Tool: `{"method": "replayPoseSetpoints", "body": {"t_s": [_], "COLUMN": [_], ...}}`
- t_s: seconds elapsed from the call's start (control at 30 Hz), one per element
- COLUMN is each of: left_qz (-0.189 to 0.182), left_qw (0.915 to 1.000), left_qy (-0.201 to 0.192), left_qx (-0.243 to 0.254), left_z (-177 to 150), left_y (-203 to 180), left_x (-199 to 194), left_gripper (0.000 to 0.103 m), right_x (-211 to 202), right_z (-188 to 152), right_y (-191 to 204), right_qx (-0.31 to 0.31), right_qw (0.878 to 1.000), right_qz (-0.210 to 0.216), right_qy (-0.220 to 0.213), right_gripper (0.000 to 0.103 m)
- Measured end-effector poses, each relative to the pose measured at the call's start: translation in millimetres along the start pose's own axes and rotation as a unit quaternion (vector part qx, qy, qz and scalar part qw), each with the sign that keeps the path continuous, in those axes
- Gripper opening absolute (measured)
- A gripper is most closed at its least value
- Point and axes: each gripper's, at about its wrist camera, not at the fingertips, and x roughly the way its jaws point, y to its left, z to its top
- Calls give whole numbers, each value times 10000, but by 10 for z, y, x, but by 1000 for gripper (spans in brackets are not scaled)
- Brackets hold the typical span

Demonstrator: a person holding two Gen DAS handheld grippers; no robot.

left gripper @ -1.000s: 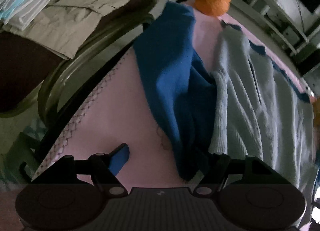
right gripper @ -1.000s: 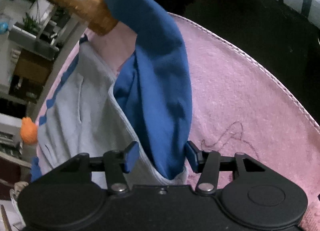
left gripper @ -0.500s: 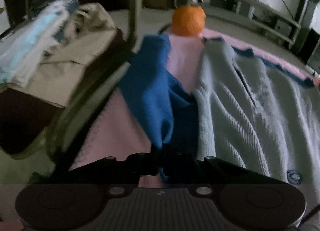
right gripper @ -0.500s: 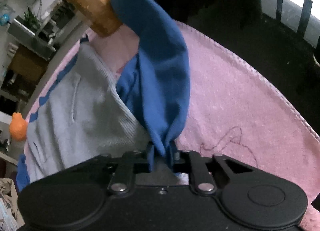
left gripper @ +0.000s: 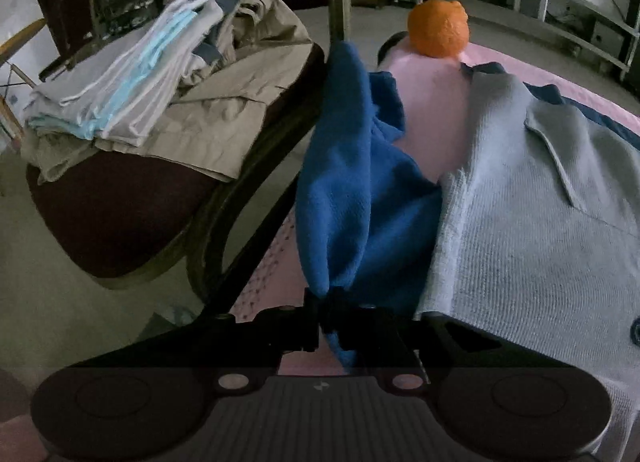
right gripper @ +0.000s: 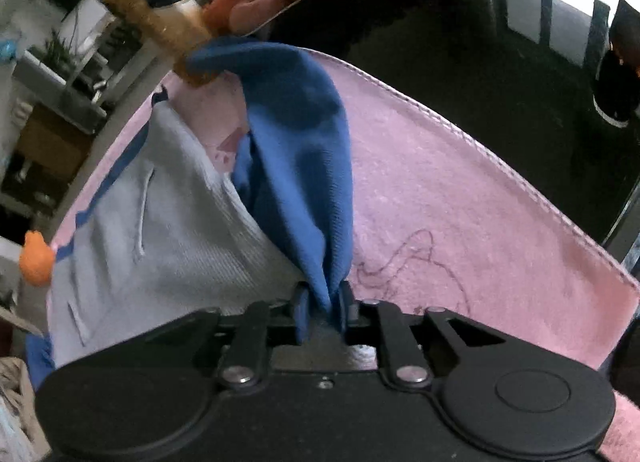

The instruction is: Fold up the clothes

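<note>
Both claws closed in from wide onto blue sleeve | left gripper (left gripper: pixel 330 312), right gripper (right gripper: pixel 323 312): jaws easing open, pinching blue sleeve (left gripper: pixel 340 181) | sleeve runs forward, grey sweater (left gripper: pixel 540 221) beside on pink towel (right gripper: pixel 460 197)

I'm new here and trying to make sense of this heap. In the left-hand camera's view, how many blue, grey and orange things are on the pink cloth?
On the pink cloth:
Blue: 1, the blue sleeve
Grey: 1, the grey knit garment, which has thin blue trim
Orange: 1, the orange ball
Total: 3
</note>
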Motion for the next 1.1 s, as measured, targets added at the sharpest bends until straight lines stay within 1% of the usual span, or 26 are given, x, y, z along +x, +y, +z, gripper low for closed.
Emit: {"method": "replayPoseSetpoints", "body": {"t_s": [0.03,0.1,0.13,0.17,0.2,0.23,0.27,0.3,0.33,0.4,0.43,0.47,0.5,0.53,0.57,0.6,0.67,0.7,0.73,0.77,0.8,0.87,0.97,1.03,1.07,1.1], "left_qz": [26,6,-161,-420,-784,-1163,-1539,-1801,-1948,-1968,-1966,-1886,-1693,-1555,-1362,-1336,-1346,-1473,-1620,-1810,-1942,-2106,-2200,-2230,-2239,-2246], "left_qw": [9999,9989,9978,9962,9933,9885,9816,9751,9697,9620,9572,9541,9487,9423,9325,9298,9274,9314,9357,9399,9424,9433,9413,9381,9363,9345], "left_qy": [-112,-460,-635,-757,-803,-835,-865,-855,-832,-679,-598,-426,-101,-185,-224,-214,-184,-144,-99,-145,-292,-695,-1282,-1632,-1736,-1827], "left_qx": [-52,-70,-40,47,260,493,725,972,1218,1765,2039,2288,2667,2959,3336,3422,3486,3327,3132,2891,2709,2468,2216,2090,2077,2073], "left_z": [-13,-66,-114,-155,-194,-234,-274,-313,-351,-437,-481,-523,-596,-670,-736,-750,-761,-700,-629,-518,-425,-217,136,361,455,545], "left_y": [28,45,29,1,-77,-162,-247,-354,-466,-681,-789,-855,-913,-927,-944,-919,-856,-804,-749,-692,-668,-646,-722,-829,-911,-999], "left_x": [-61,-199,-289,-348,-386,-421,-455,-457,-444,-373,-335,-289,-214,-250,-303,-329,-371,-390,-409,-465,-546,-739,-1041,-1196,-1227,-1249], "left_gripper": [23,22,22,22,22,23,23,23,25,25,24,21,15,15,15,13,13,12,12,12,13,14,19,33,36,40], "right_x": [-57,-188,-255,-307,-355,-404,-423,-403,-359,-210,-125,-46,39,103,161,152,103,68,31,-44,-147,-375,-732,-927,-1004,-1034], "right_z": [-13,-45,-61,-86,-113,-141,-180,-244,-300,-411,-460,-500,-533,-566,-599,-607,-609,-599,-586,-572,-527,-395,-135,74,182,302], "right_y": [-6,-53,-78,-63,-38,-14,45,135,212,365,442,509,563,580,589,577,543,519,494,483,485,526,687,849,902,928], "right_qx": [15,52,71,-54,-213,-371,-617,-903,-1125,-1468,-1637,-1784,-1959,-2113,-2256,-2290,-2306,-2264,-2209,-2122,-1981,-1717,-1484,-1457,-1392,-1317], "right_qw": [10000,9994,9989,9982,9968,9949,9921,9882,9842,9770,9732,9719,9715,9709,9690,9685,9681,9694,9710,9738,9771,9801,9756,9693,9661,9635], "right_qz": [75,186,239,392,567,742,969,1191,1364,1499,1490,1350,1042,680,312,175,8,15,43,140,390,925,1605,1878,2001,2063], "right_qy": [-60,-280,-396,-460,-513,-566,-498,-333,-110,386,616,739,837,900,954,968,978,949,912,804,672,370,-196,-636,-854,-1085], "right_gripper": [37,42,42,41,40,33,29,27,27,27,27,27,27,25,16,9,9,9,13,13,14,18,26,38,43,55]}}
